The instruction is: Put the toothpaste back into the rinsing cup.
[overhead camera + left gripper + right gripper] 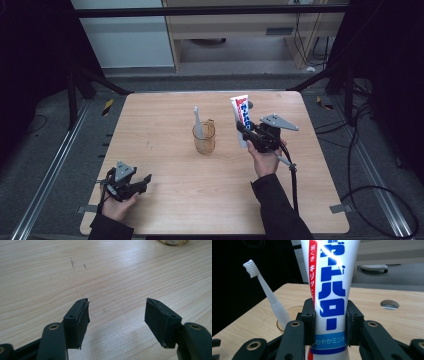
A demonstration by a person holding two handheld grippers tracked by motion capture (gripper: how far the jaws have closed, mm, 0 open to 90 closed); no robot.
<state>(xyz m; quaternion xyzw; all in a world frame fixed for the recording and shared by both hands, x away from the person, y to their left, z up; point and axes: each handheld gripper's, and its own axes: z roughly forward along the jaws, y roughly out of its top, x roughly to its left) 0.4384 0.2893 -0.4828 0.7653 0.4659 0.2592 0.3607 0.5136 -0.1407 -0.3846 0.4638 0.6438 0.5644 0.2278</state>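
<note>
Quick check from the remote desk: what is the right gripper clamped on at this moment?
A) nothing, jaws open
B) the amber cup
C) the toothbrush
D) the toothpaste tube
D: in the right gripper view, the right gripper presses both pads against the white toothpaste tube and holds it upright, while the toothbrush stands apart in the cup.
</note>
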